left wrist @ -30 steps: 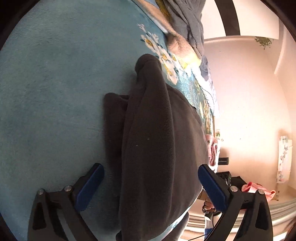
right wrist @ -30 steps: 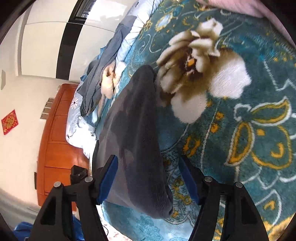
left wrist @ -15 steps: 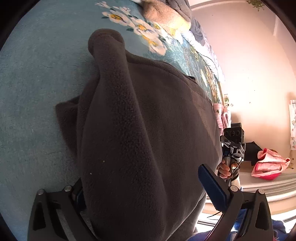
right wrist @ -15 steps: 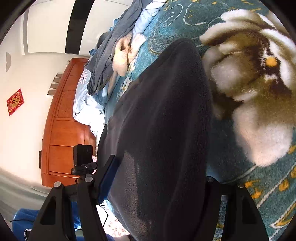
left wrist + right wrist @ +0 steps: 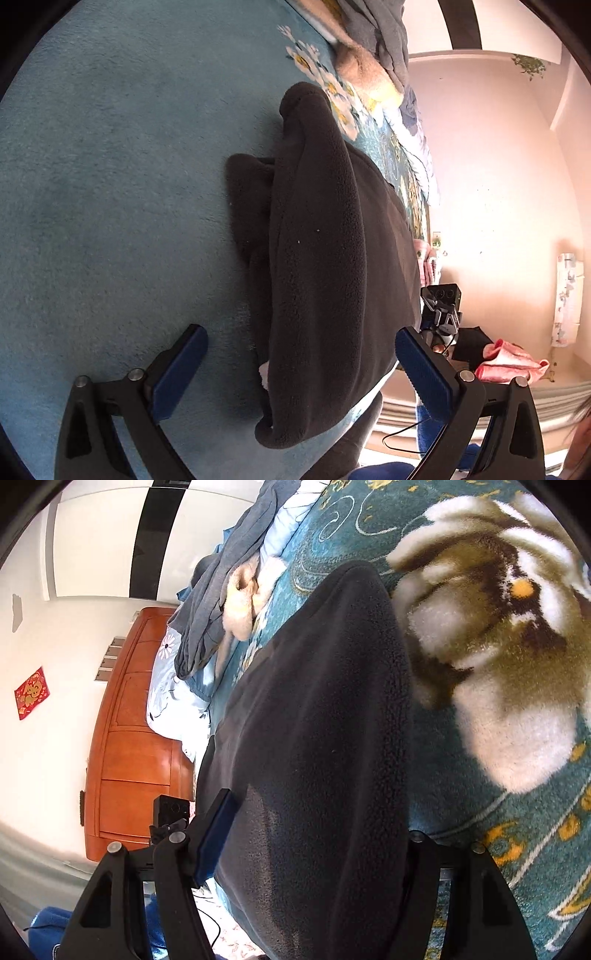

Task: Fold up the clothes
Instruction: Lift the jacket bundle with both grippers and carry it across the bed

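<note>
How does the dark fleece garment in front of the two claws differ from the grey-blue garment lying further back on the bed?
The dark fleece garment is charcoal and fuzzy; the grey-blue garment is paler and smooth-knit. The fleece lies as a long folded bundle between the right gripper fingers; the grey-blue one is crumpled in a heap beyond both grippers. The fleece rests on the teal flowered blanket, the other on pale bedding. Both lie on the bed.

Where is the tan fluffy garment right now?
The tan fluffy garment lies at the far end of the bed, tucked under the grey-blue clothing and beyond the dark fleece; in the left wrist view it sits top centre.
</note>
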Demonstrator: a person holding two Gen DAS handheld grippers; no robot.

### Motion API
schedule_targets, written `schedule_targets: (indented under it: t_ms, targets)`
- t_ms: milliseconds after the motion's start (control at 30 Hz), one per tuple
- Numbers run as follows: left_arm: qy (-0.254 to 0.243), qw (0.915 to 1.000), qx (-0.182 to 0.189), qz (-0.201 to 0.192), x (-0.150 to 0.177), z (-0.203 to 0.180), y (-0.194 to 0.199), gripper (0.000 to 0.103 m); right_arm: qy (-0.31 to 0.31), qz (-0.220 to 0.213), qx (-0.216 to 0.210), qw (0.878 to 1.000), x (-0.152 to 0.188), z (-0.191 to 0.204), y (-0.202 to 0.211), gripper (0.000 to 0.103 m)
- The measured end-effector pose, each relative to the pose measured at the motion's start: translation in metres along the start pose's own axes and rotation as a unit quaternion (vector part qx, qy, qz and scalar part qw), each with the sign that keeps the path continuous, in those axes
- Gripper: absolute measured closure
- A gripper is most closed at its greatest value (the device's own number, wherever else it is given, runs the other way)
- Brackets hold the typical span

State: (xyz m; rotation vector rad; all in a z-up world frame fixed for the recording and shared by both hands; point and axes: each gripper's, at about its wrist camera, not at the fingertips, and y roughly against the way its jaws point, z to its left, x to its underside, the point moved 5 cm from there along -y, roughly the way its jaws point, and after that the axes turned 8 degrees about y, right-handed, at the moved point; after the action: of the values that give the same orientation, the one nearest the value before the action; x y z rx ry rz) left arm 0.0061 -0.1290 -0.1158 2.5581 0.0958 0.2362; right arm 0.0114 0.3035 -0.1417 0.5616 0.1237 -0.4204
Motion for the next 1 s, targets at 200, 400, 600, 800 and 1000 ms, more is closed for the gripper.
schedule_targets:
  t_ms: [200, 400, 600, 800, 1000]
  targets:
    - [-0.038, 0.9981, -0.007, 0.048, -0.023, -0.037, -0.053, 0.001, -0.006, 0.001, 0.006, 1.0, -0.001, 0.0, 0.001, 0.033]
    - [-0.05, 0.9972, -0.024, 0.05, -0.023, -0.051, -0.068, 0.001, -0.008, 0.005, 0.019, 1.0, -0.001, 0.003, 0.0, 0.032]
    - [-0.059, 0.9963, -0.061, 0.01, -0.01, -0.048, -0.069, 0.033, -0.003, 0.01, 0.047, 0.999, 0.001, 0.01, 0.001, 0.047]
    - [-0.049, 0.9967, -0.062, -0.017, -0.001, -0.053, -0.075, 0.059, 0.002, 0.004, 0.063, 0.998, 0.0, 0.024, 0.006, 0.066]
    - [-0.07, 0.9957, -0.034, -0.049, 0.018, -0.089, -0.071, 0.063, 0.018, -0.003, 0.058, 0.998, -0.006, 0.045, 0.017, 0.074]
